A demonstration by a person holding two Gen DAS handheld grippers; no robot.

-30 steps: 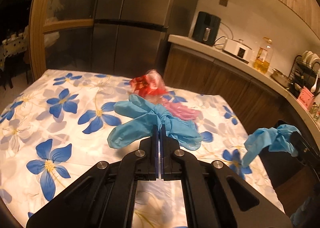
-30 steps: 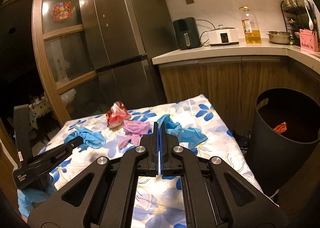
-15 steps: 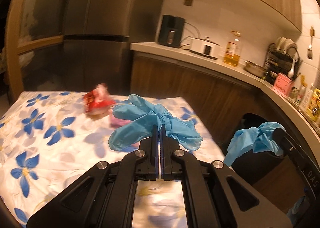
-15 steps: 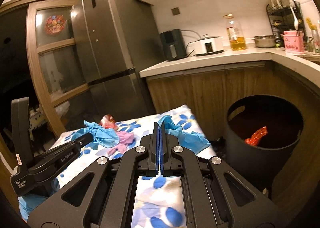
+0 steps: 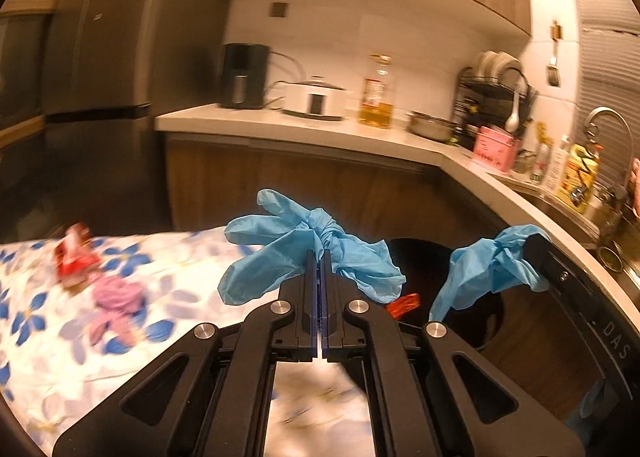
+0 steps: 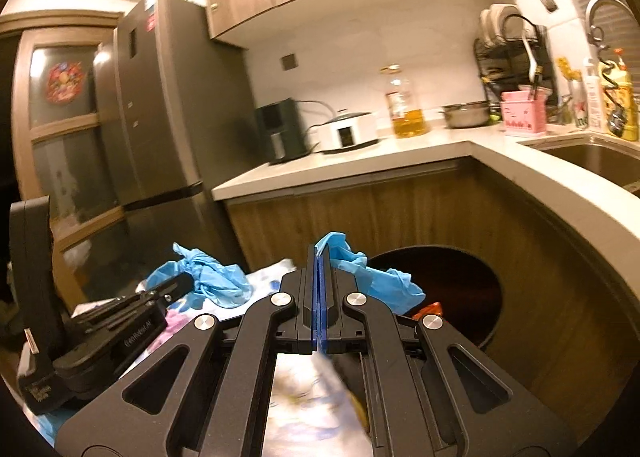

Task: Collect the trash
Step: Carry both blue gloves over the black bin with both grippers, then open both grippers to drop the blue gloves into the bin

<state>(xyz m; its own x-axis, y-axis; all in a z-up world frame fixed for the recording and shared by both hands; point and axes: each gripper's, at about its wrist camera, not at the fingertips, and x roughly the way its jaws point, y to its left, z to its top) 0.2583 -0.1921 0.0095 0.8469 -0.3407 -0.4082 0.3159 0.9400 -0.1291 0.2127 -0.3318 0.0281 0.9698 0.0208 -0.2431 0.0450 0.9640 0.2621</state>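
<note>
The left tongs (image 5: 319, 257) are clamped on a crumpled blue glove (image 5: 308, 249), held up in the air over the near edge of the desk (image 5: 168, 257), which wears a white cloth with blue flowers. The right tongs (image 6: 319, 253) are likewise pressed together on a second glove (image 6: 376, 277), which droops off to the right of the fingertips, above the near rim of the bin (image 6: 492, 321).

In the left view the second glove (image 5: 488, 269) hangs at the tip of the right tongs over the bin's dark mouth (image 5: 476, 321). In the right view the first glove (image 6: 208, 277) shows at the tip of the left tongs, left of centre and above the desk's edge.

The black bin stands on the floor just past the desk's corner, against the wooden cabinets. A red wrapper (image 5: 404, 305) lies inside it.

Still on the desk, further back on the left, lie a pink glove (image 5: 116, 297) and beyond it a red packet (image 5: 74, 257), both blurred.

Behind, the counter (image 6: 360, 165) carries a black appliance (image 6: 280, 129), a white cooker (image 6: 346, 133), an oil bottle (image 6: 404, 105), a metal pot (image 6: 466, 115) and a pink box (image 6: 524, 113). A tall grey fridge (image 6: 160, 105) stands at its left end.
</note>
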